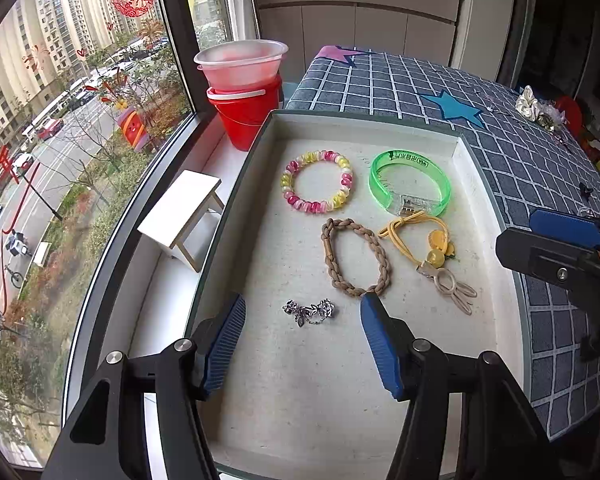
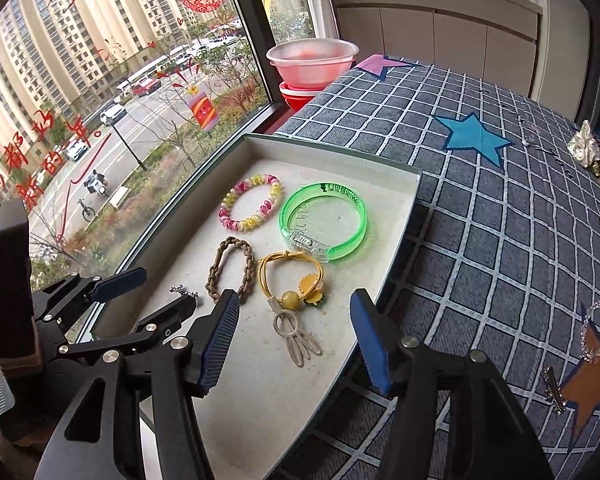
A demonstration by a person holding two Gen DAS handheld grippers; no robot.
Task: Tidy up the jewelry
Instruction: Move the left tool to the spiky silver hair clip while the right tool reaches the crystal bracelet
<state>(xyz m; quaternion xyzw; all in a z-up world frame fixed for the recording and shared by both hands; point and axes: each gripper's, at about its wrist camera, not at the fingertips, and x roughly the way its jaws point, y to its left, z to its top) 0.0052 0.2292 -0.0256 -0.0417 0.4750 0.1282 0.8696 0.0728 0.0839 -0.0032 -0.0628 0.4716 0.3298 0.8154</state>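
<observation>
My white tray (image 1: 484, 312) sits on the checked cloth (image 1: 420, 88). Both my left gripper (image 1: 302, 340) and right gripper (image 2: 292, 338) hang above it, fingers spread wide, holding nothing. Ahead of my left fingers lie the green bangle (image 1: 410, 188), beaded bracelet (image 1: 317, 181) and braided band (image 1: 356, 256); the silver brooch (image 1: 309, 311) lies between them.

Pink-and-yellow coil bracelet (image 1: 317, 181), clear green bangle (image 1: 409, 184), tan braided band (image 1: 356, 257), yellow hair tie (image 1: 420, 236), white tray (image 1: 496, 280), navy grid cloth (image 1: 520, 152) with blue star (image 1: 454, 108).
</observation>
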